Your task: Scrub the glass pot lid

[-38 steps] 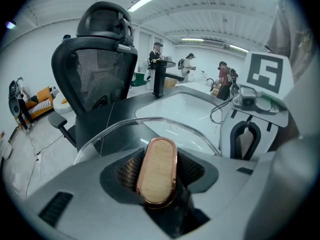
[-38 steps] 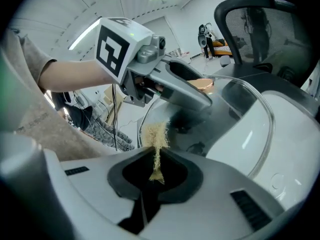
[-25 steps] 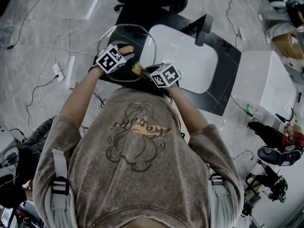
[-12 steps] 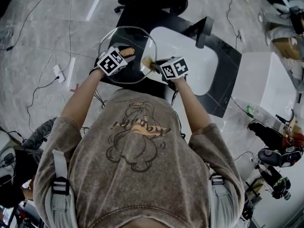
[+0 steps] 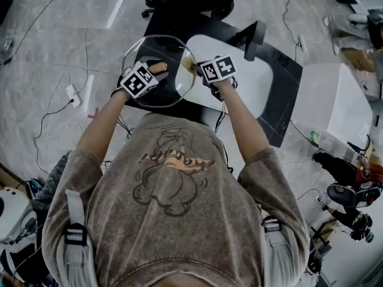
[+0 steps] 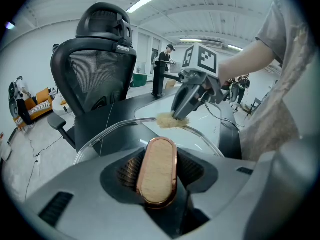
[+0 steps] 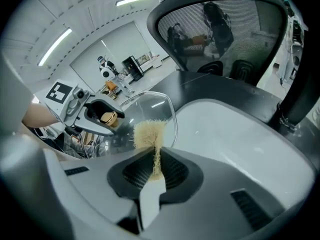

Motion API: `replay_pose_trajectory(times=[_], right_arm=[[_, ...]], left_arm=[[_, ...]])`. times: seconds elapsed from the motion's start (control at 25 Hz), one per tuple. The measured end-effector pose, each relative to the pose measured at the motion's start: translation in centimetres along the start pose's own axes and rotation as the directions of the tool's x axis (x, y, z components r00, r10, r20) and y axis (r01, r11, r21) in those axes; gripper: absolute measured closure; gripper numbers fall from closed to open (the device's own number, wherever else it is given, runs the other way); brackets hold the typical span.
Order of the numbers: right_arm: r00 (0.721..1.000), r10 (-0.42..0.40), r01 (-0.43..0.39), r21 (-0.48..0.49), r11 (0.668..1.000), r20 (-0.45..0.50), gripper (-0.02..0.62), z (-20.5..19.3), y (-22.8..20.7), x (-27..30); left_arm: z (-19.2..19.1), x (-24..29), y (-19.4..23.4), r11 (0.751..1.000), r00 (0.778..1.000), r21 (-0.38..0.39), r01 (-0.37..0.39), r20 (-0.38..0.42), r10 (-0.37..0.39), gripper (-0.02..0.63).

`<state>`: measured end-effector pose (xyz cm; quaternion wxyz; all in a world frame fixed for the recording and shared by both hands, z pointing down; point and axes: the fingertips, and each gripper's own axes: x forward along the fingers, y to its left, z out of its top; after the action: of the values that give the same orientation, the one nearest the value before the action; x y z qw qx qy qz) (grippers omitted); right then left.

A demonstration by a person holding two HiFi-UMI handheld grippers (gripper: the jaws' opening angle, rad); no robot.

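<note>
The round glass pot lid (image 5: 170, 85) hangs over the dark table's left end, tilted. My left gripper (image 5: 153, 72) is shut on its copper-rimmed wooden knob (image 6: 156, 176), which fills the gap between the jaws. The lid's clear rim (image 6: 102, 134) curves just beyond. My right gripper (image 5: 198, 68) is shut on a small brush with pale bristles (image 7: 149, 133). The bristles (image 6: 170, 120) touch the lid's far right edge. In the right gripper view the lid (image 7: 160, 111) and the left gripper (image 7: 95, 115) lie to the left.
A white basin (image 5: 245, 82) is set in the dark table (image 5: 287, 109), right of the lid, with a black post (image 5: 256, 37) at its far side. A black mesh office chair (image 6: 95, 79) stands behind. Cables and a power strip (image 5: 73, 91) lie on the floor to the left.
My right gripper has carried the brush from the lid's near edge up along its right side to the far right rim. The left gripper and the lid have stayed in place.
</note>
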<state>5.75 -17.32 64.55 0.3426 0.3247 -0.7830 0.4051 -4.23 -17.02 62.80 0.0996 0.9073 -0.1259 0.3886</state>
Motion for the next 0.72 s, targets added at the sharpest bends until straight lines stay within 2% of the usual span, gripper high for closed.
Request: replay_pose_trajectory(times=[0.32,0.48,0.72], right_arm=[[0.998,-0.046,0.045,-0.012,0.999,-0.033,0.551,2.7,-1.4,0.8],[0.994,-0.082,0.079,-0.055,0.995,-0.067,0.551,4.2,-2.0,1.2],[0.991,-0.118,0.114,-0.064,0.991,-0.066,0.551,6.9,-2.8,2.5]], left_arm=[[0.1,0.0,0.2,1.0,1.0,-0.003,-0.008,0.011,0.008,0.415],[0.2,0.2,0.2,1.0,1.0,0.021,0.018,-0.013,-0.018,0.425],[0.0,0.3,0.3,0.999,0.999,0.028,0.027,-0.019,-0.027,0.426]])
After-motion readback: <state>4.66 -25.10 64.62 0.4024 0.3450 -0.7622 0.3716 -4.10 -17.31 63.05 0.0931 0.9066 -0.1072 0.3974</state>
